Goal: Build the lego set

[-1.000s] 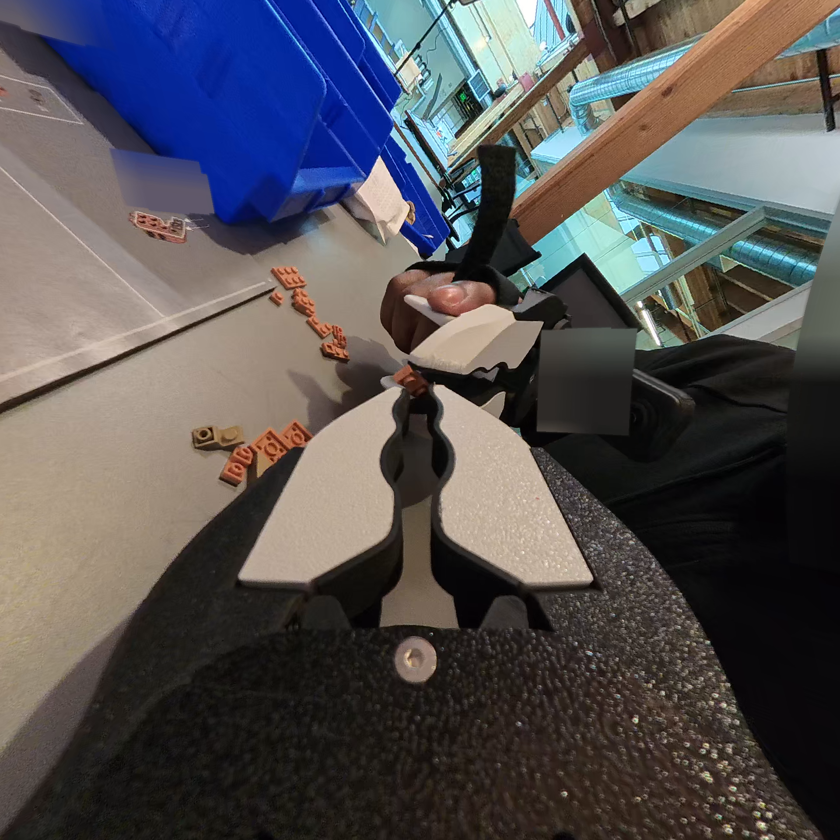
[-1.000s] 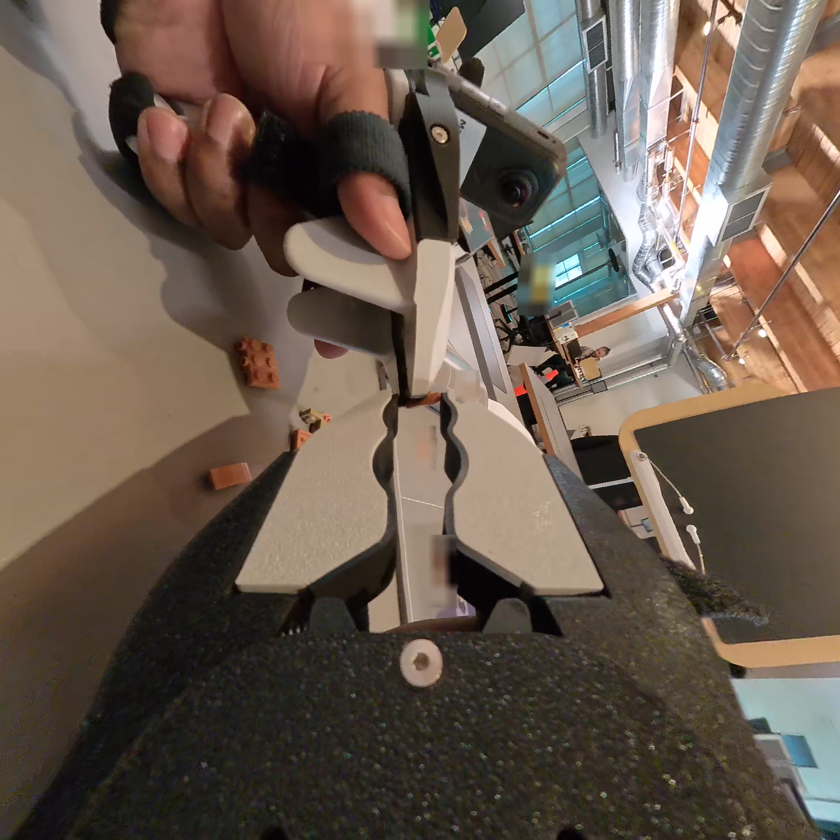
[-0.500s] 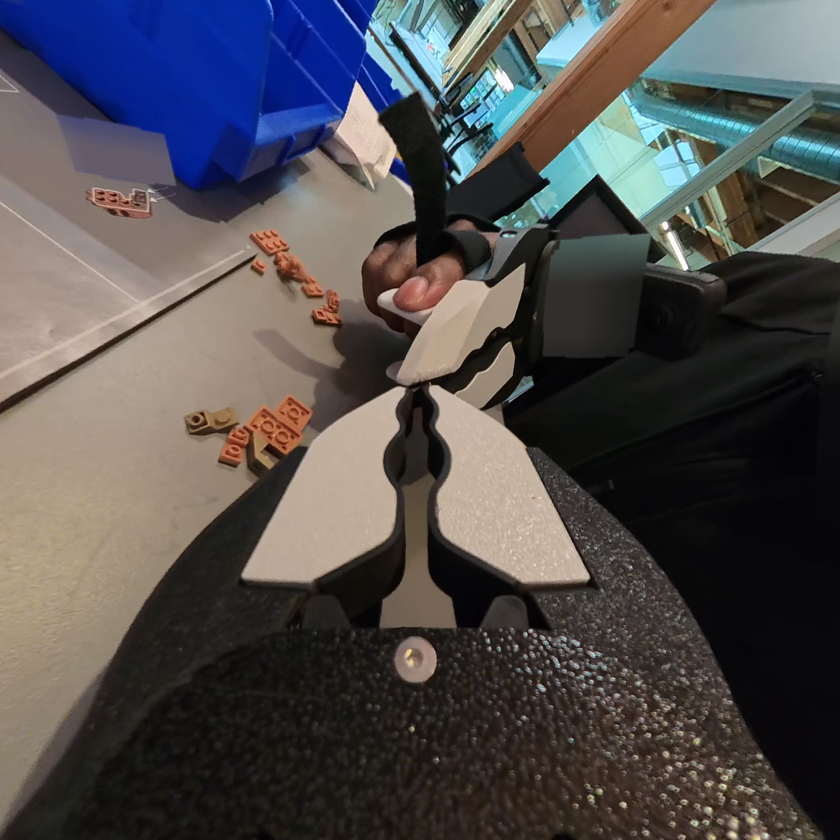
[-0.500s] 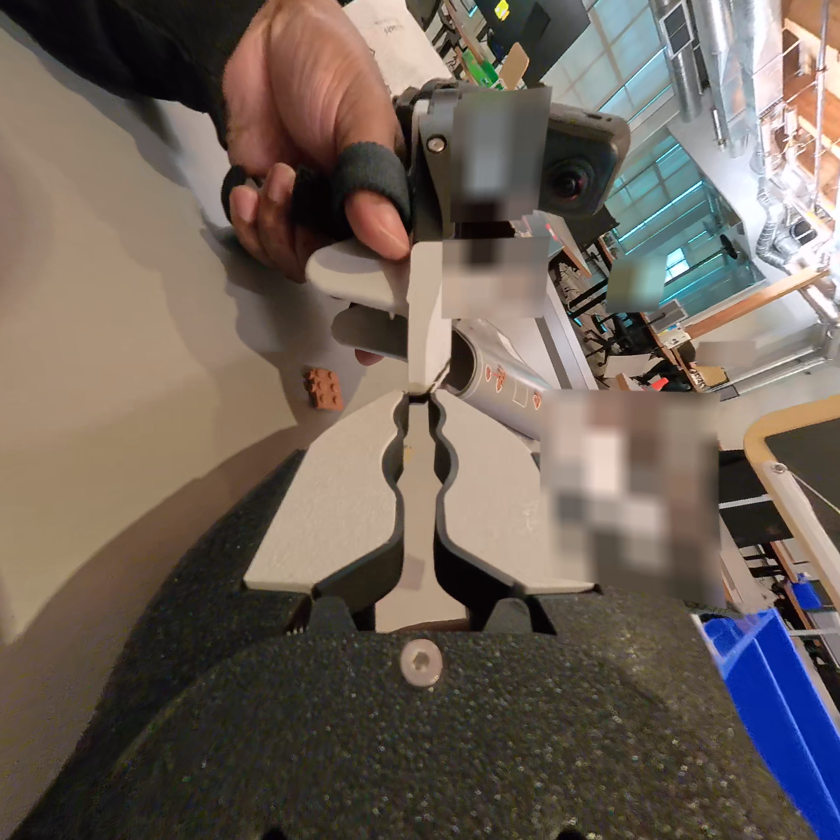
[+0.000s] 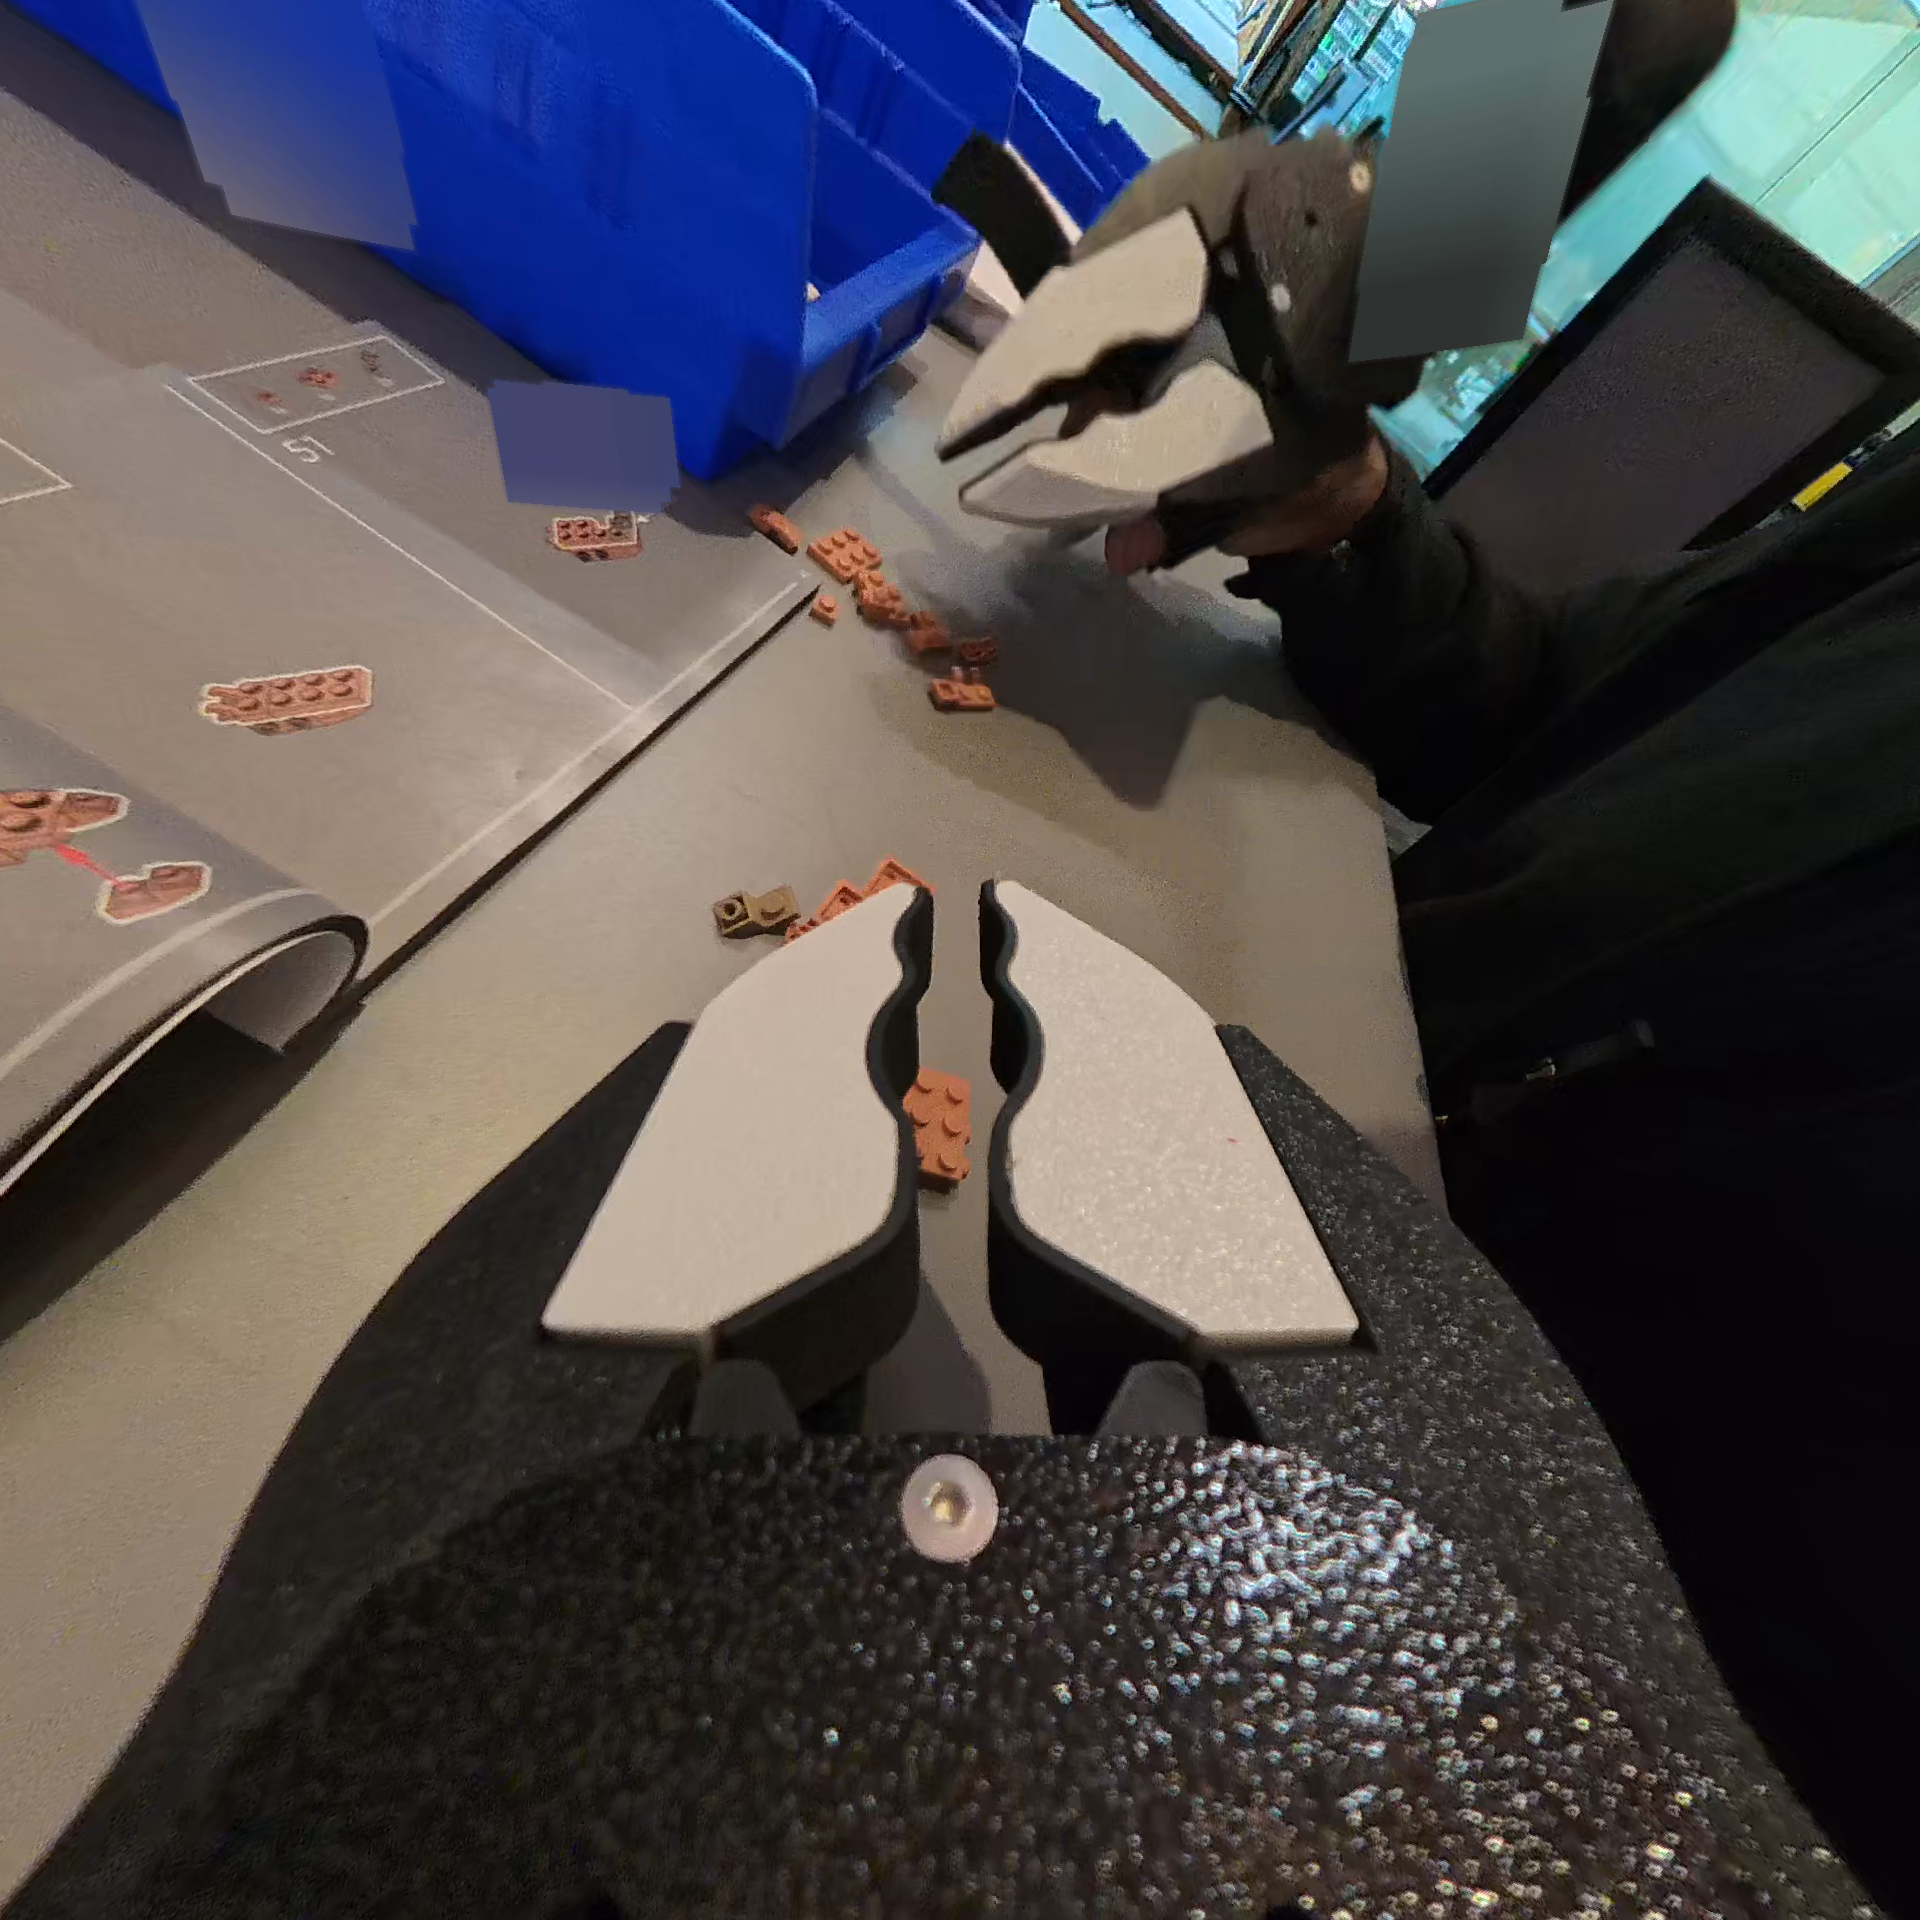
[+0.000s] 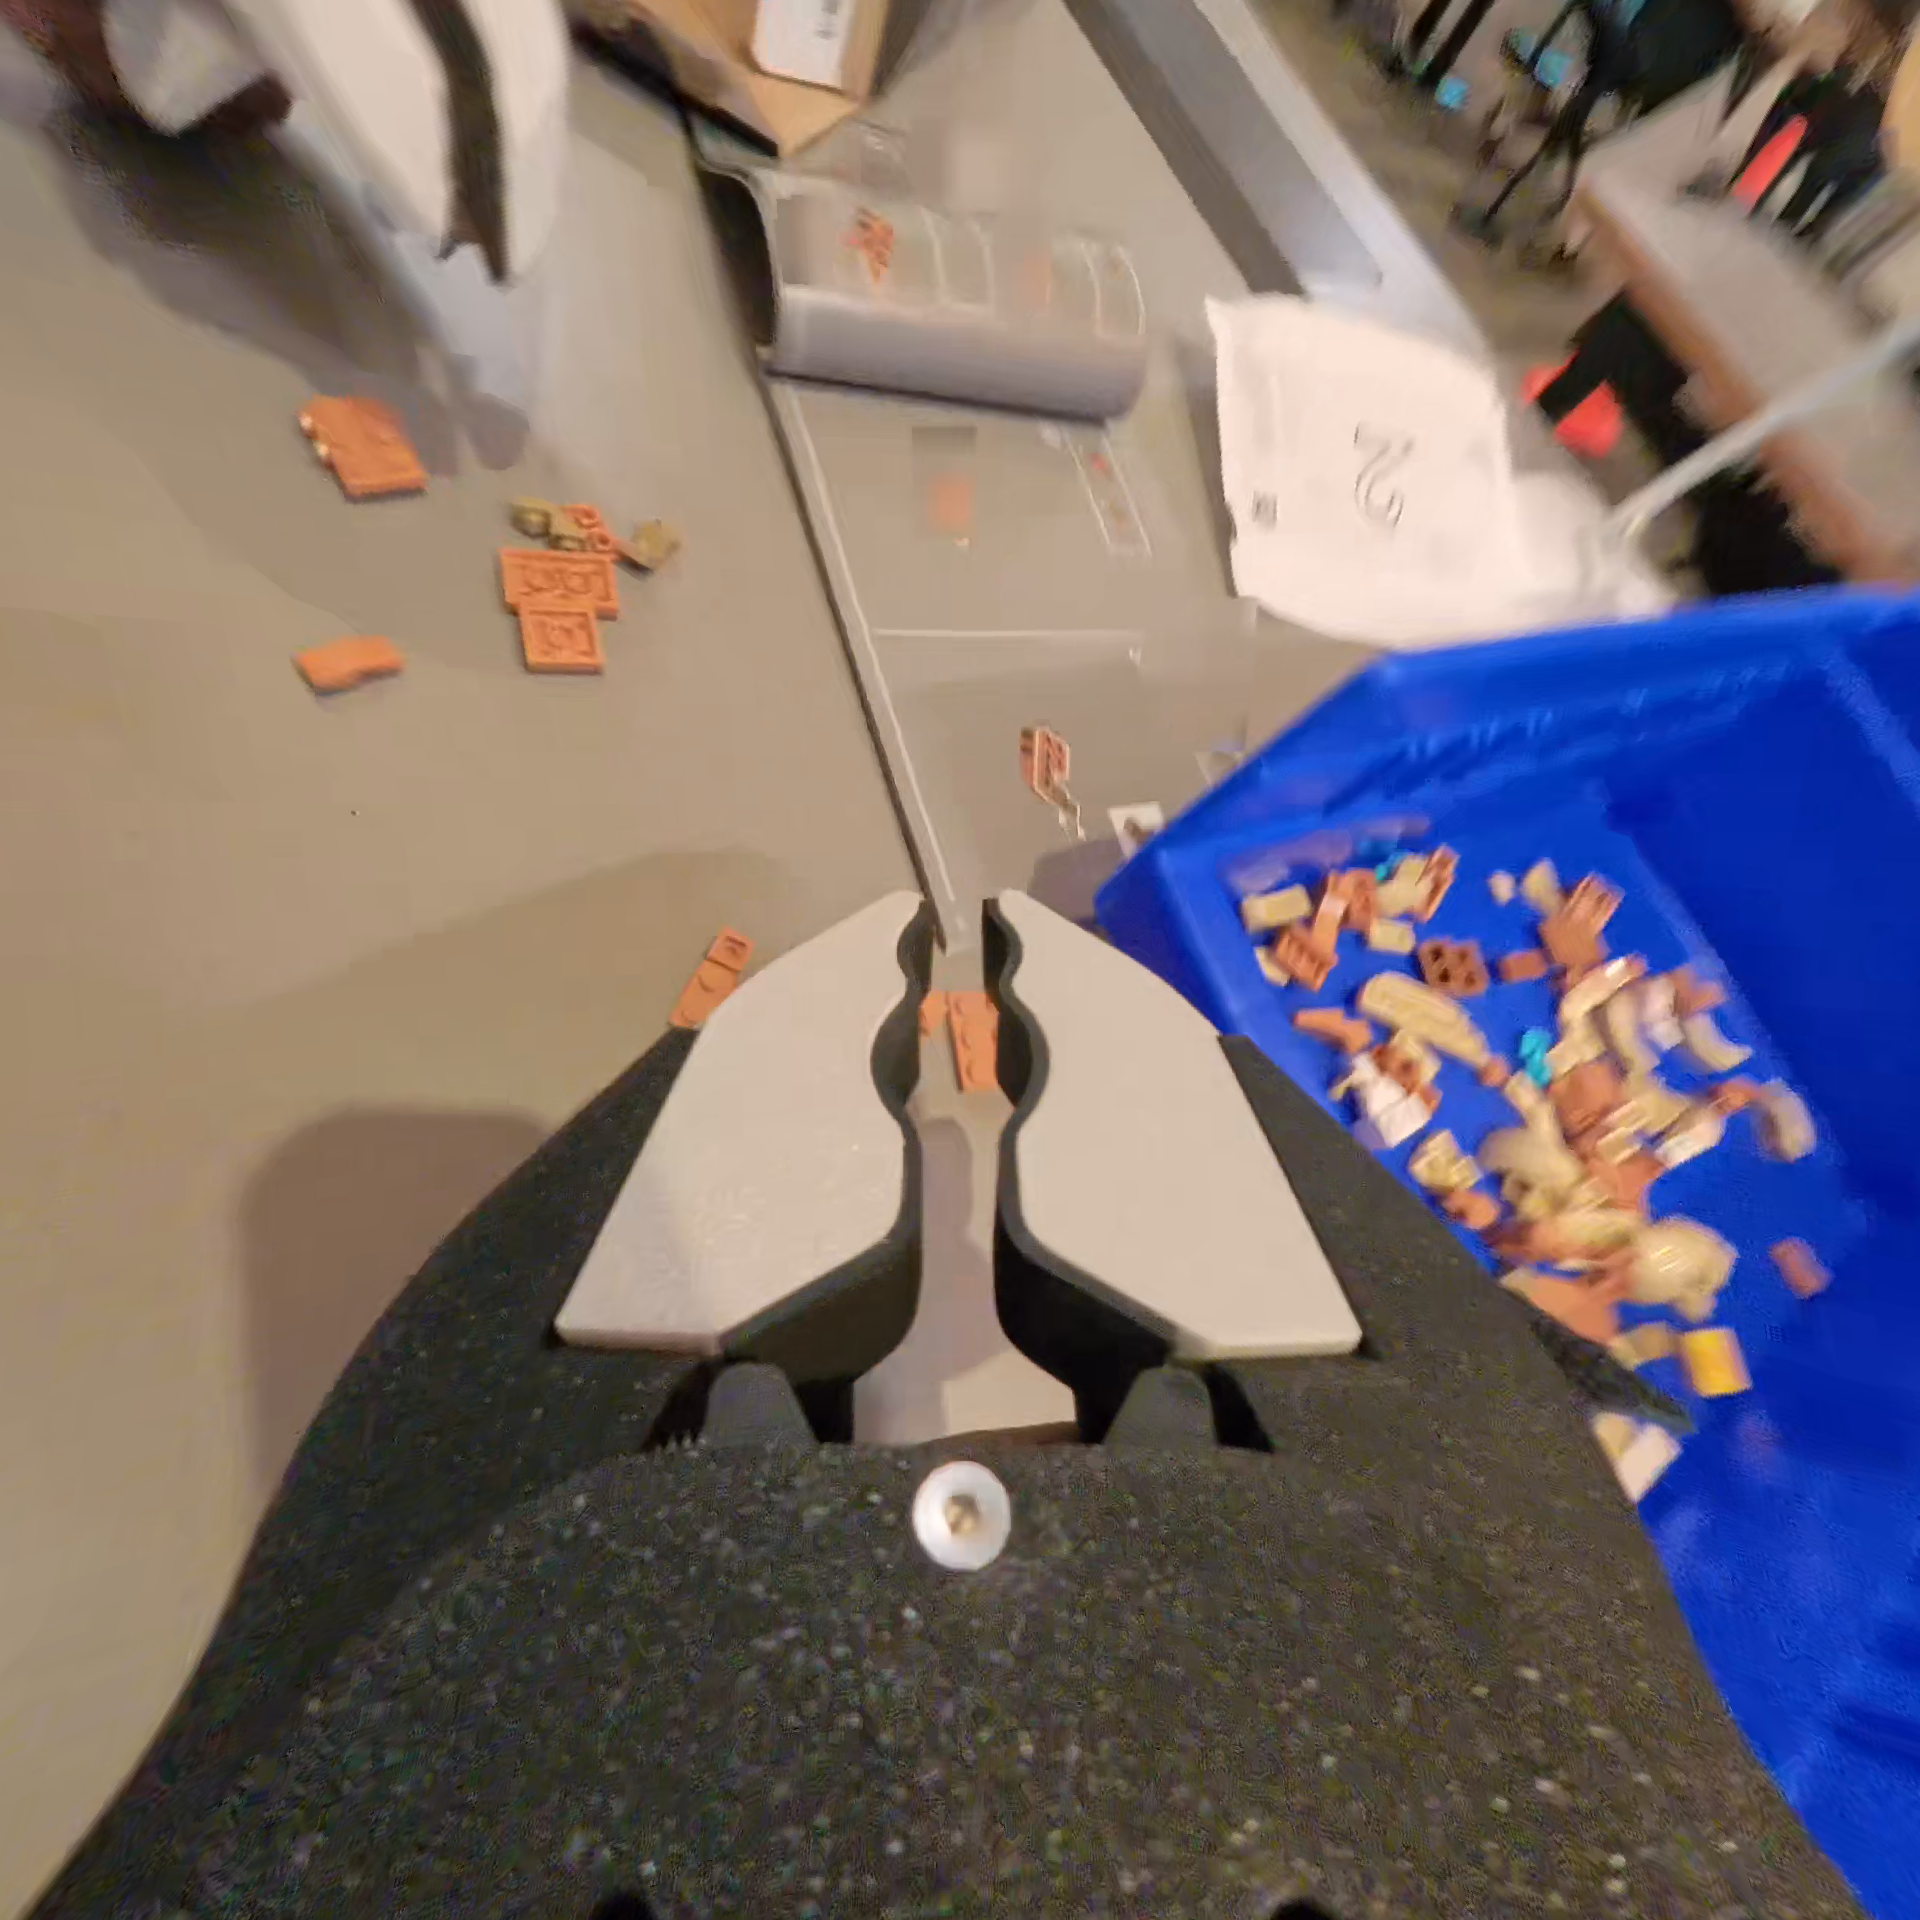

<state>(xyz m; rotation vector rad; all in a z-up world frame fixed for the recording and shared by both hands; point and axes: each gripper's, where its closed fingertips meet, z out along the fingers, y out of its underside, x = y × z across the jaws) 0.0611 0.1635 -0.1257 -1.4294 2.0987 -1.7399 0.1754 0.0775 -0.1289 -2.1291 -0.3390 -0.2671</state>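
Fig. Both my grippers, jaws slightly parted and gripping nothing, above loose orange toy bricks.

Through my left gripper (image 5: 956,894) an orange studded plate (image 5: 940,1127) lies flat on the grey table (image 5: 1039,790). Two more orange plates (image 6: 971,1039) lie under my right gripper (image 6: 961,914), beside the blue bin (image 6: 1558,748). I judge such plates light, rigid and smooth; their thin long edges look the best hold.

The right wrist view is motion-blurred: the pieces in the blue bin (image 6: 1558,790) at 3 o'clock smear together, perhaps bricks. The left gripper (image 5: 956,899) covers part of a brown brick cluster (image 5: 857,899) at its 9 o'clock fingertip.
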